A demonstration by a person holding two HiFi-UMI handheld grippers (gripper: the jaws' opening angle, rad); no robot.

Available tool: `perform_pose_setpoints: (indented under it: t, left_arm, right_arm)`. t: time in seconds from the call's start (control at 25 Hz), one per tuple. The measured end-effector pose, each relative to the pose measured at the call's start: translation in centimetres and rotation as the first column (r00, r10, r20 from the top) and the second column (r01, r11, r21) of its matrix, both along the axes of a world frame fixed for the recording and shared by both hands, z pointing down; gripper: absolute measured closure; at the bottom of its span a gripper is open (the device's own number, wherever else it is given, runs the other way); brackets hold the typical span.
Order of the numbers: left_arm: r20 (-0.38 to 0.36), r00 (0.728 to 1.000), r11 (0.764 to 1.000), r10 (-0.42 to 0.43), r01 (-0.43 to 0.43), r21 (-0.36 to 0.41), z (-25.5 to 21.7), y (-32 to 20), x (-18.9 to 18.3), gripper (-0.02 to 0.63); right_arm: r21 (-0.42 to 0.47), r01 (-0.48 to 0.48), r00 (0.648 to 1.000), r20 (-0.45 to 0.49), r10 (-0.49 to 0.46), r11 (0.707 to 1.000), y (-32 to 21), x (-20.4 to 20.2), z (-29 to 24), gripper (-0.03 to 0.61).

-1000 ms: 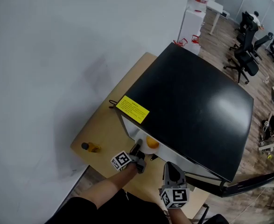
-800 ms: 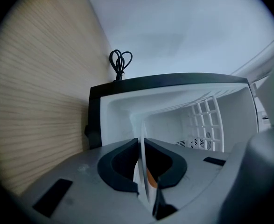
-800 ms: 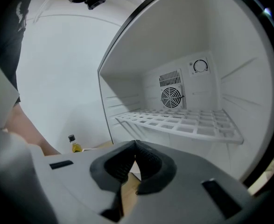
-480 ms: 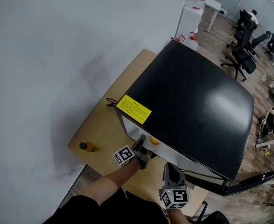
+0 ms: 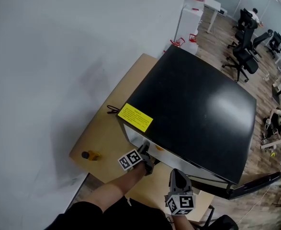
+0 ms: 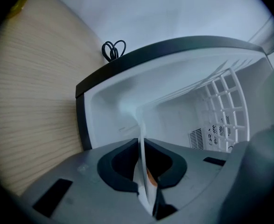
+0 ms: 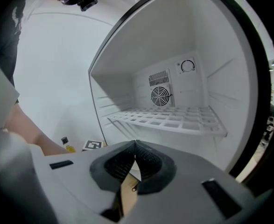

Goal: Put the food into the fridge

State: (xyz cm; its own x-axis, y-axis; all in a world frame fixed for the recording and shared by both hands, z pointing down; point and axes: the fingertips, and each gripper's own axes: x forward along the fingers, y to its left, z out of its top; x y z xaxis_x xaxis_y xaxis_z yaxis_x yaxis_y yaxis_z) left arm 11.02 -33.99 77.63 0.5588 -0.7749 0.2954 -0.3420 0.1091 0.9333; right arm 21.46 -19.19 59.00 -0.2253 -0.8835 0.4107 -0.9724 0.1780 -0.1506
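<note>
Orange food (image 6: pixel 149 175): a small patch shows just below the left gripper (image 6: pixel 141 141) jaws, against a thin white edge (image 6: pixel 142 167). That edge runs straight through the jaws, which are pinched on it. Cannot tell what the white piece is. In the head view the orange sits just ahead of these jaws, at the mouth of the fridge (image 5: pixel 197 114).

Ahead of the left jaws: white fridge interior, with a wire shelf (image 6: pixel 223 106) off to the right. A looped black cable (image 6: pixel 114 50) lies at the cabinet's far edge, beyond the jaws and to their left.

Right gripper (image 7: pixel 136 144): jaws pressed together, nothing between them. Straight ahead is the open cavity, with a wire rack (image 7: pixel 169 120) across it and a round fan grille (image 7: pixel 160 96) and a dial (image 7: pixel 187 66) on the back wall. Left of these jaws, a forearm and a small bottle (image 7: pixel 67 144) with yellow contents.

Fridge is black, stands on a wooden worktop (image 5: pixel 106 133), and carries a yellow label (image 5: pixel 135 117) on top. Its door (image 5: pixel 255 183) stands open, to the right of the right jaws.
</note>
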Motion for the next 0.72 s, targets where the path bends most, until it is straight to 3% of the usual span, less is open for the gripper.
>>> perform_pose_setpoints:
  t: [0.32,0.72]
  left_arm:
    - [0.156,0.988,0.999,-0.016,0.021,-0.030,0.3,-0.5,0.4,0.584]
    - [0.343,0.936,0.995,0.083,-0.095,0.018,-0.5,-2.0,2.0,0.583]
  right_arm:
    - [-0.006,-0.023,1.000,-0.002,0.023,1.000,0.6,0.5,-0.1,0.518]
    - [-0.016,-0.027,1.000,-0.001,0.027,1.000,1.1,1.1,0.3,0.518]
